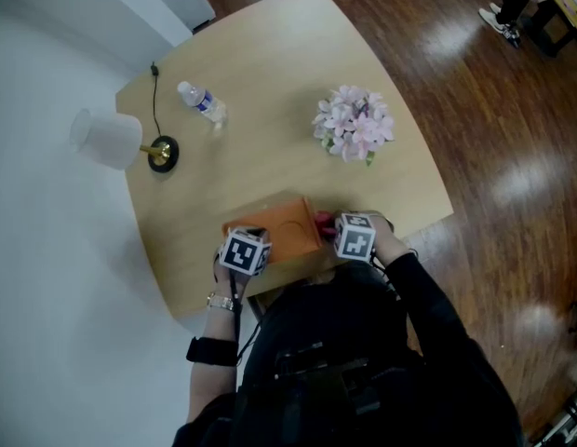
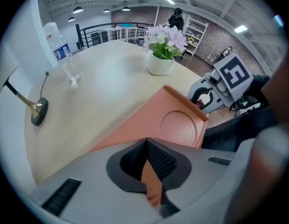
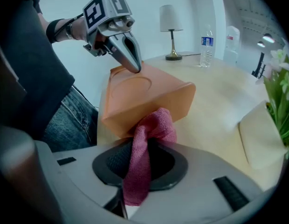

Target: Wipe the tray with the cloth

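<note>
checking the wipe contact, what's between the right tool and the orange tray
A pink cloth, clamped in the right tool, bunches against the orange plastic tray; the right gripper view shows it.

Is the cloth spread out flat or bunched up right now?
Bunched up: the pink cloth is clamped in the right claw and wadded into a bulge at the edge of the orange tray.

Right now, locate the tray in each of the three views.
Head view: tray, just below centre.
Left gripper view: tray, centre, running down into the jaws.
Right gripper view: tray, centre left, above the cloth.
Shared landmark: the bottle, beyond the tray in all three.
</note>
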`<action>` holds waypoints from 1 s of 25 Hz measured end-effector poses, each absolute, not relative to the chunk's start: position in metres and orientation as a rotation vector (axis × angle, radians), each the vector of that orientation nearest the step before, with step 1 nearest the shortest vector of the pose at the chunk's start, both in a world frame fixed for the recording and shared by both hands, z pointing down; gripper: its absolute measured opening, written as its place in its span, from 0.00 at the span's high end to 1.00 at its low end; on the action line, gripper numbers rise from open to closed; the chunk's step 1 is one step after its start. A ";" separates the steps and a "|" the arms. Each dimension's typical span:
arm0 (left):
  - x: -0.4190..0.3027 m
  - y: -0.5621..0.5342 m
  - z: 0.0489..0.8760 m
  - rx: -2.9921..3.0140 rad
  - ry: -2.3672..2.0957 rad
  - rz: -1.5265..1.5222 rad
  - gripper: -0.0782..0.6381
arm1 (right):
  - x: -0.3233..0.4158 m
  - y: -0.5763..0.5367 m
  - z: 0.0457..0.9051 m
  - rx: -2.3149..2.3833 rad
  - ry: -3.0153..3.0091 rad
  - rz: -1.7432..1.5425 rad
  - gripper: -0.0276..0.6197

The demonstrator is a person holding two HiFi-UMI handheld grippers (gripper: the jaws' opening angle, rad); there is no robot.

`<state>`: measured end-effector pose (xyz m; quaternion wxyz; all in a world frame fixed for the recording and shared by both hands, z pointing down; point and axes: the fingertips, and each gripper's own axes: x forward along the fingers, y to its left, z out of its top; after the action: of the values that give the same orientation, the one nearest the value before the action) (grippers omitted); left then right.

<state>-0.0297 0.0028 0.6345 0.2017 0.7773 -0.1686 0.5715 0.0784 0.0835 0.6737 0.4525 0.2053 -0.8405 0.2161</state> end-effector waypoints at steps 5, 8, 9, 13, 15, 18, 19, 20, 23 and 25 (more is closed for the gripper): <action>-0.028 0.006 0.636 2.209 -0.430 1.591 0.88 | 0.068 0.117 0.674 0.513 -2.070 0.569 0.82; -0.028 0.008 0.636 2.223 -0.407 1.583 0.88 | 0.062 0.136 0.670 0.504 -2.067 0.593 0.82; -0.028 0.008 0.636 2.229 -0.398 1.582 0.88 | 0.058 0.143 0.668 0.492 -2.074 0.611 0.82; -0.027 0.007 0.635 2.263 -0.375 1.591 0.88 | 0.038 0.170 0.657 0.436 -2.123 0.675 0.82; -0.027 0.006 0.635 2.275 -0.374 1.613 0.88 | 0.034 0.175 0.653 0.439 -2.131 0.674 0.82; -0.027 0.005 0.636 2.283 -0.377 1.624 0.88 | 0.042 0.175 0.653 0.472 -2.113 0.689 0.82; -0.026 0.006 0.637 2.282 -0.379 1.610 0.88 | 0.048 0.173 0.653 0.491 -2.105 0.698 0.82; -0.026 0.006 0.637 2.279 -0.382 1.591 0.88 | 0.055 0.170 0.652 0.513 -2.094 0.703 0.82; -0.028 0.007 0.634 2.255 -0.418 1.529 0.88 | 0.086 0.151 0.651 0.578 -2.045 0.684 0.82; -0.033 0.006 0.619 2.277 -0.483 1.468 0.88 | 0.108 0.131 0.648 0.630 -2.014 0.648 0.82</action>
<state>-0.0331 0.0057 0.6190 0.1937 0.8116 -0.1723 0.5235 0.1075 0.1312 0.6479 0.4503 0.2549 -0.8146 0.2620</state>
